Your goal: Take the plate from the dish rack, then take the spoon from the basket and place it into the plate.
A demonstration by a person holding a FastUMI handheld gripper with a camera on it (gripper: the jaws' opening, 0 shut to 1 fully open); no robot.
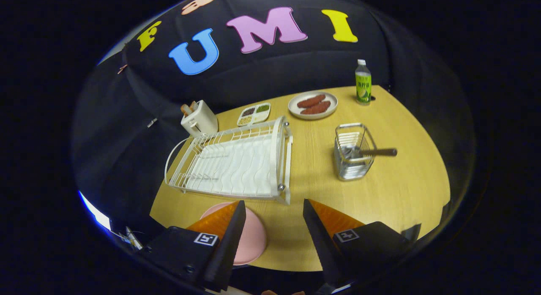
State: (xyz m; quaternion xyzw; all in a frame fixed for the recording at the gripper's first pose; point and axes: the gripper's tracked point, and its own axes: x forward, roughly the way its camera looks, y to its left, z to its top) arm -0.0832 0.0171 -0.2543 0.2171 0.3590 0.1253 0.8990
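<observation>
My gripper [274,208] sits low centre of the frame, fingers [231,236] spread wide, nothing between them. Pink plate [253,240] lies flat on the table [401,189], lower centre, partly under my left finger, just in front of the rack. Rack [236,162] is white wire, left of centre, its slots bare. Basket [353,156] stands right of centre, well apart from the rack. Spoon [378,152] rests in it, dark handle sticking out over the rim to the right. Upper part of frame: toaster [198,117] behind the rack, a divided tray [254,113] beside it, a dish of sausages [312,105], a bottle [363,82] at the far edge.
</observation>
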